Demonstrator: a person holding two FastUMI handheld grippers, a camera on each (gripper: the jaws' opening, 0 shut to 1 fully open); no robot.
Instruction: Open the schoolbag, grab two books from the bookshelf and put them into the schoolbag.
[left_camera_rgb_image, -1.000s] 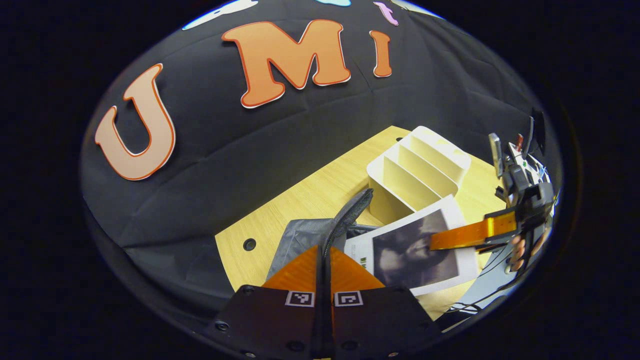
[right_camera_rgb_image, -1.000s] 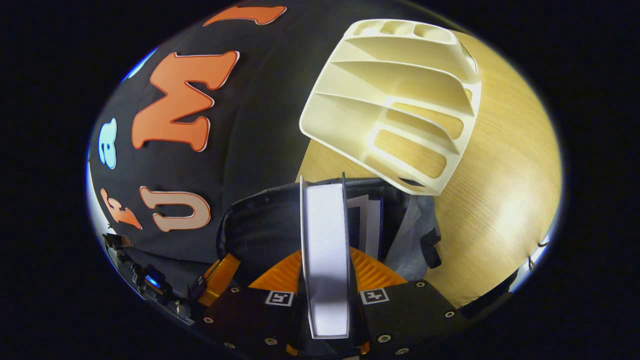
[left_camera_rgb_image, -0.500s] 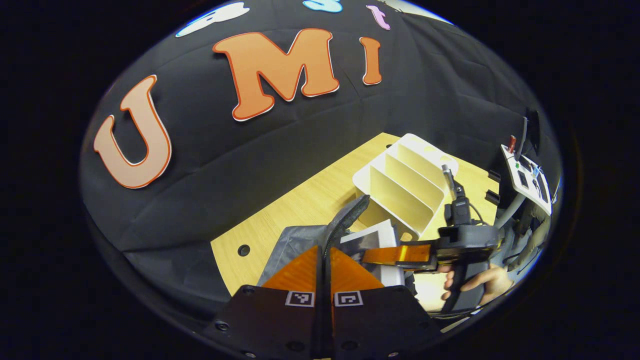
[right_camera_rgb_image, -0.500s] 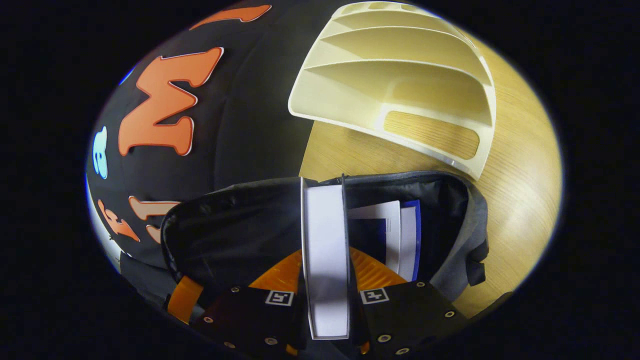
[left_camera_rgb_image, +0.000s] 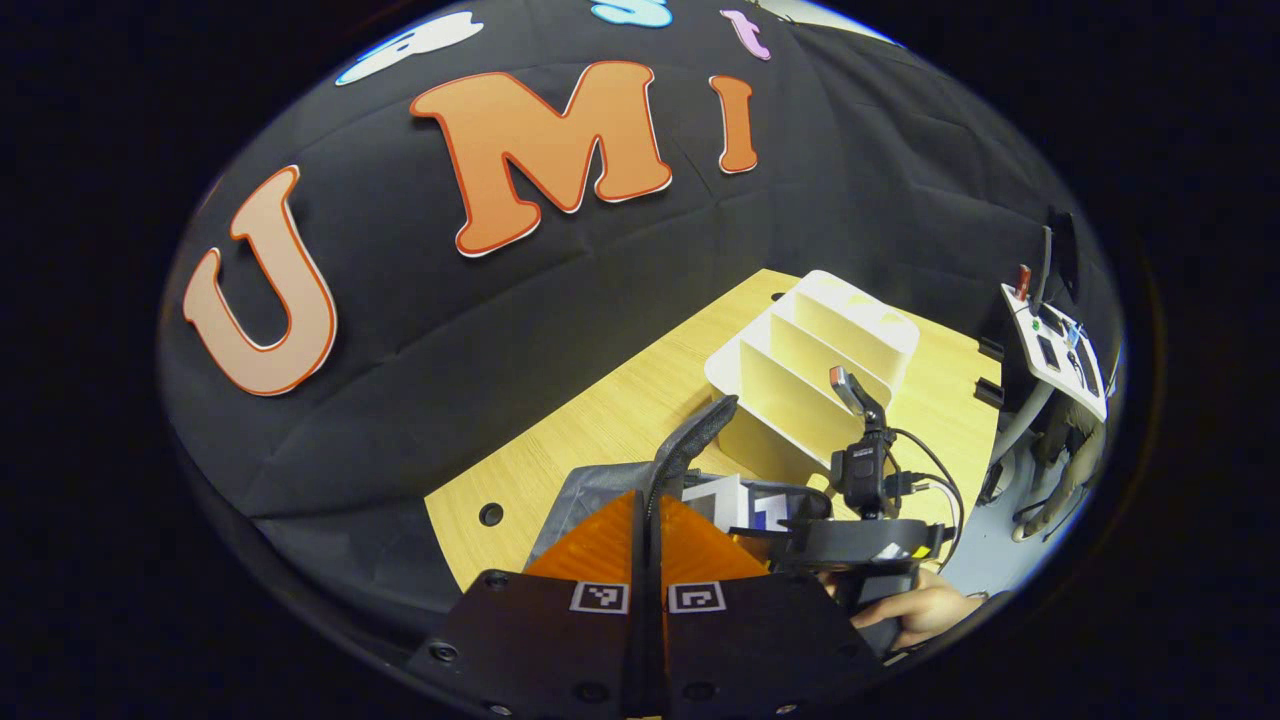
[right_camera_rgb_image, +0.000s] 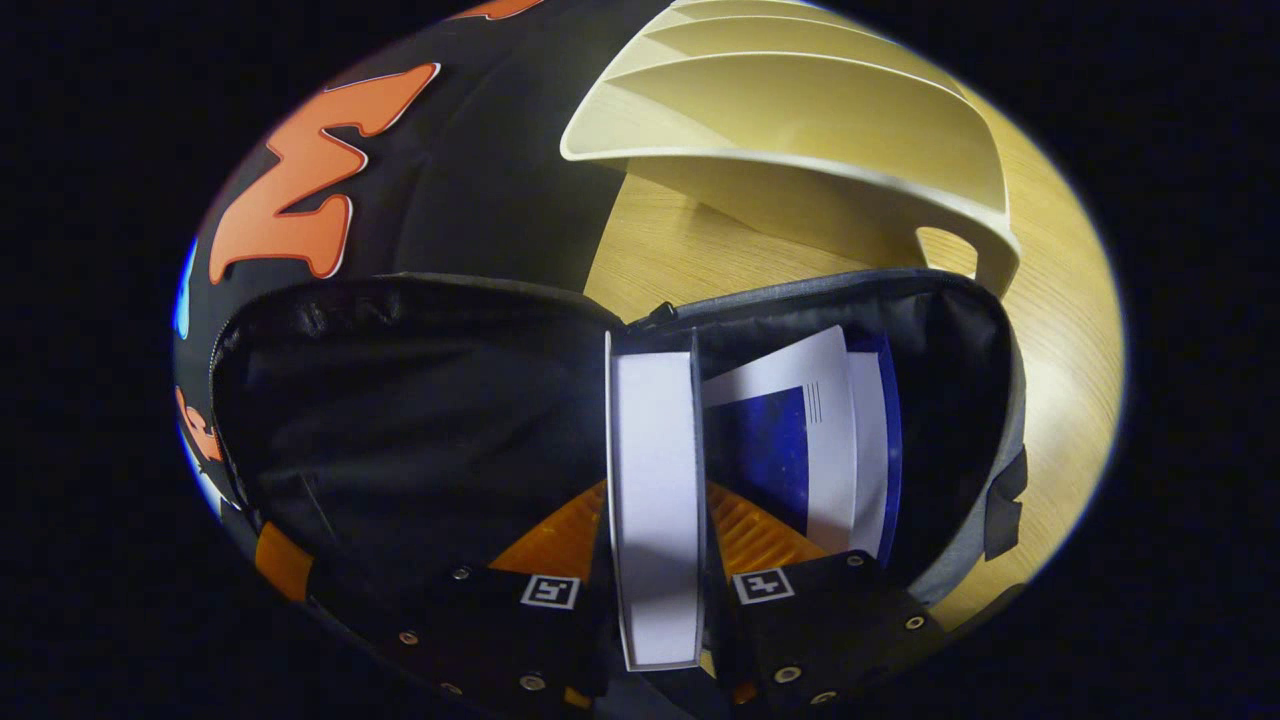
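The right tool (right_camera_rgb_image: 655, 520) grips a book (right_camera_rgb_image: 655, 480) between its two orange fingers (right_camera_rgb_image: 560, 535), with the white page edge facing the camera. This book is upright and already reaches into the open mouth of the bag (right_camera_rgb_image: 960, 300). The bag is grey outside and black inside, and its zipper runs along the rim. A second book (right_camera_rgb_image: 790, 450), blue and white, stands inside the bag, just beside the held one, leaning a little.

In the left gripper view, the left tool (left_camera_rgb_image: 648, 535) is clenched on the raised edge of the bag (left_camera_rgb_image: 690, 445), and its fingers (left_camera_rgb_image: 600, 545) meet on the fabric. The right tool (left_camera_rgb_image: 860, 535) and the hand (left_camera_rgb_image: 925, 610) that holds it are low over the bag.

The cream shelf (left_camera_rgb_image: 810, 370) with its upright dividers stands behind the bag on the wooden desk (left_camera_rgb_image: 600, 420), near the far edge by the black wall. The bag lies between the shelf and the near edge.
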